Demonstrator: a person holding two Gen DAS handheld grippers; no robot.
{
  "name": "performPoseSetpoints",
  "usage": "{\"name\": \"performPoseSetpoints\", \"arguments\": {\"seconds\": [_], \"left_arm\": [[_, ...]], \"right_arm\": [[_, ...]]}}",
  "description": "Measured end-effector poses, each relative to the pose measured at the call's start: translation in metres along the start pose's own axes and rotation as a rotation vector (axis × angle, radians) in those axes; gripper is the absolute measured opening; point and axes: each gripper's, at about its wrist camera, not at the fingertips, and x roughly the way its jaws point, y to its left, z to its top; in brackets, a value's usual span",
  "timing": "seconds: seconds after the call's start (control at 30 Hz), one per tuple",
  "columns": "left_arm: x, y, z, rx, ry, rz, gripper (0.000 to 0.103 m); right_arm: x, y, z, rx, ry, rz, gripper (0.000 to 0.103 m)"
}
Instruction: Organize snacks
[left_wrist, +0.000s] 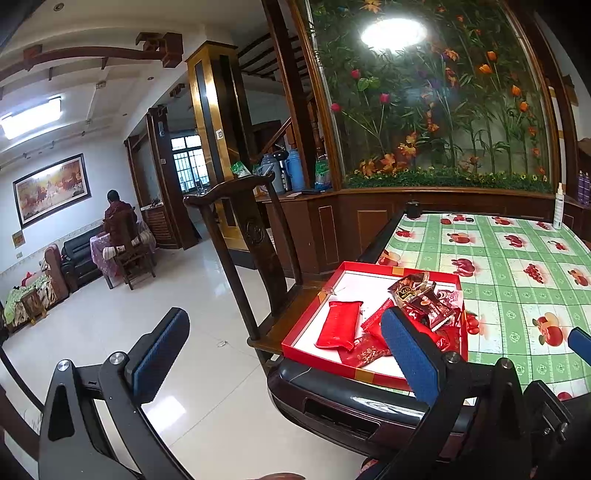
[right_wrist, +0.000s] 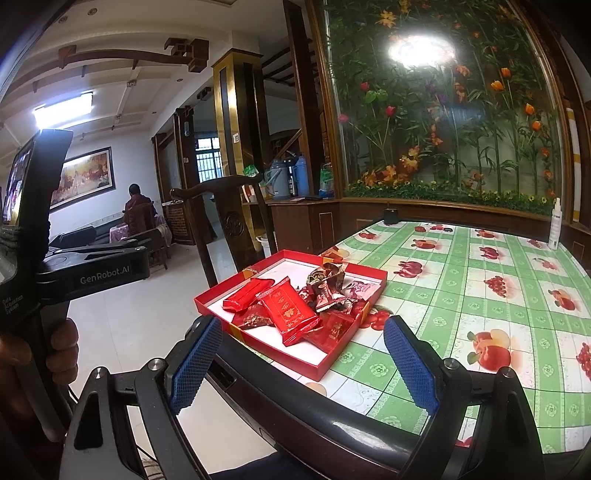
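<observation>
You are holding both tools back from the near edge of the bench (right_wrist: 517, 258), each with its blue pads spread wide and nothing between them. Your left tool (left_wrist: 284, 350) is hanging mostly over the floor (left_wrist: 207, 280), its right pad (left_wrist: 410, 354) overlapping the near corner of the tray in that view. Your right tool (right_wrist: 301, 363) is framing the bench edge, and the tray's near corner is showing between its pads (right_wrist: 410, 365).

The red tray (right_wrist: 325, 369) is sitting at the bench's left front corner on the green checked cloth (right_wrist: 461, 302). Inside it, the snacks are lying loose: a red pack (left_wrist: 338, 325) is lying alone toward the tray's left side, another red pack (right_wrist: 290, 310) is lying tilted across flatter red packets (right_wrist: 332, 330), and dark brown wrappers (right_wrist: 327, 282) are piled toward the far side. Part of the tray's white floor is showing bare at the far left.

A dark chair (left_wrist: 255, 236) is standing just beside the tray's corner of the bench. A white bottle (right_wrist: 554, 225) is standing at the far right edge, well apart from the tray. Your hand (right_wrist: 64, 345) is gripping the left tool's handle in the right view.
</observation>
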Motion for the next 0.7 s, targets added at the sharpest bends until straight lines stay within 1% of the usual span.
{"name": "performPoseSetpoints", "arguments": {"seconds": [0.17,0.4,0.57,0.7], "left_arm": [[0.001,0.002,-0.001,-0.001,0.007,0.008,0.103],[0.013,-0.007,0.000,0.015,0.034,0.005,0.103],[0.023,-0.017,-0.001,0.031,0.054,0.012,0.103],[0.032,-0.023,0.001,0.041,0.069,0.007,0.103]], "right_arm": [[0.001,0.000,-0.001,0.002,0.007,0.004,0.091],[0.009,-0.008,-0.003,0.022,0.032,0.011,0.091],[0.018,-0.021,0.000,0.064,0.045,0.015,0.091],[0.027,-0.023,0.009,0.047,0.049,0.011,0.091]]}}
